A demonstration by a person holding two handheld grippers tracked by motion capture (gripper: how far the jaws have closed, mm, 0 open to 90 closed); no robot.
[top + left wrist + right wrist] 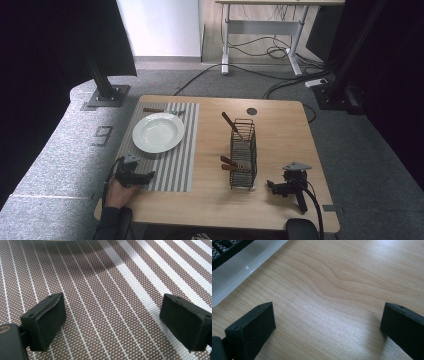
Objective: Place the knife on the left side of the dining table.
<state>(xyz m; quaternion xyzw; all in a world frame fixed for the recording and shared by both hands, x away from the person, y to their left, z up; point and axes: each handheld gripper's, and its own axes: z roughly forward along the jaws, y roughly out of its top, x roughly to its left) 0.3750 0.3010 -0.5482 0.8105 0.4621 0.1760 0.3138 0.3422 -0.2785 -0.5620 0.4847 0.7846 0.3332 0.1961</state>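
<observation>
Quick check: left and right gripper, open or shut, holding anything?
Left gripper: open, empty, over the striped placemat.
Right gripper: open, empty, over the table.

One white plate (158, 132), one striped placemat (172, 162), one wire basket (243, 153), two grippers (134, 177)

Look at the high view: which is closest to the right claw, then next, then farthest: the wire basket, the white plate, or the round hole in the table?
From the right claw:
1. Wire basket, just beside it, toward the table's middle.
2. Round hole, at the far edge.
3. White plate, across the table on the striped mat.
</observation>
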